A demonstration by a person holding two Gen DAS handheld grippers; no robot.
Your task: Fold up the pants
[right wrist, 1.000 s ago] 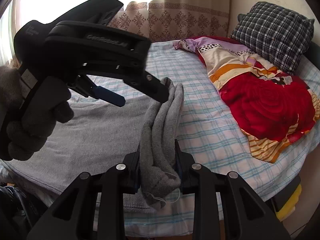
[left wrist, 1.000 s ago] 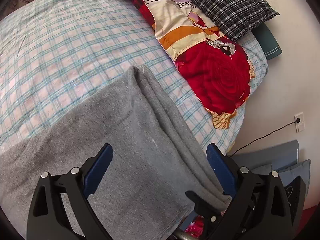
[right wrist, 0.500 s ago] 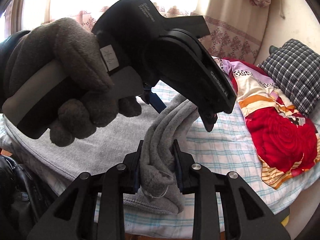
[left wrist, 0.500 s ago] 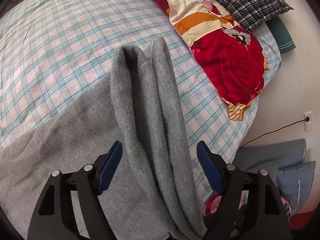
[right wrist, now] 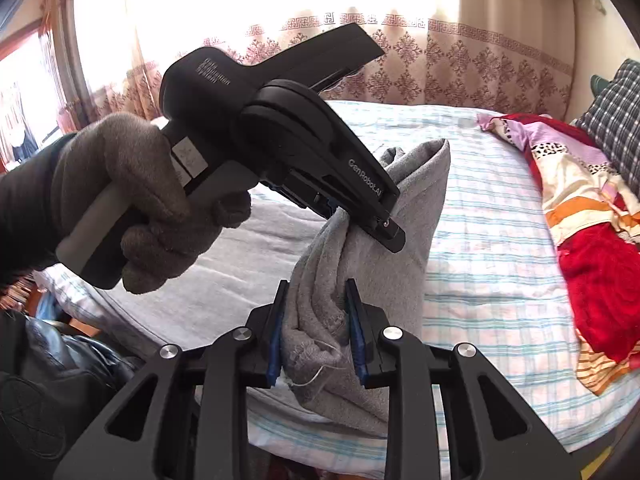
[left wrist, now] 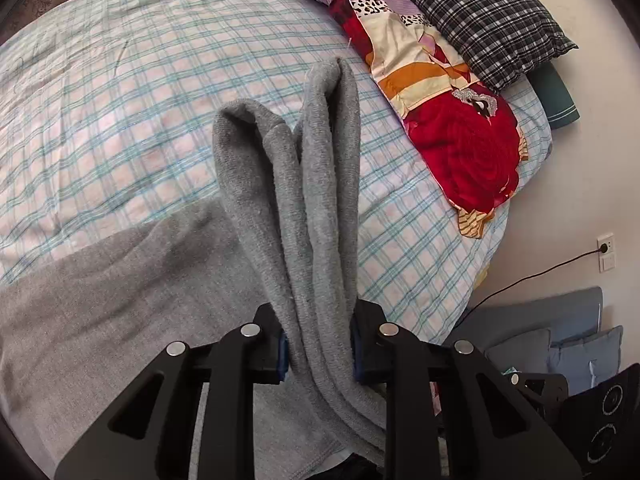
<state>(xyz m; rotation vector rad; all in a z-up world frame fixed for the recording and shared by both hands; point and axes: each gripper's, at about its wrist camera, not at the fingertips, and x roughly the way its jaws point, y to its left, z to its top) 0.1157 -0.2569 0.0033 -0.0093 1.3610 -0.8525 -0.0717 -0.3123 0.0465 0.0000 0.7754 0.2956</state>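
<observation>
Both claws grip the grey pants [left wrist: 316,216]: my left claw [left wrist: 318,354] pinches a bunched fold at six o'clock in its view, and my right claw [right wrist: 316,332] clamps the gathered end, lifted just above the checked bed [left wrist: 120,120]. To do this well, I judge both should travel together toward twelve o'clock, keeping the fabric taut and edges aligned, clear of the red quilt [left wrist: 460,148] at two o'clock.

Grey fleece pants [left wrist: 316,216] | bunched in upright folds, lifted at one end | remainder spread flat across checked bedsheet [left wrist: 120,92] | drawstring dangling at gathered edge
</observation>
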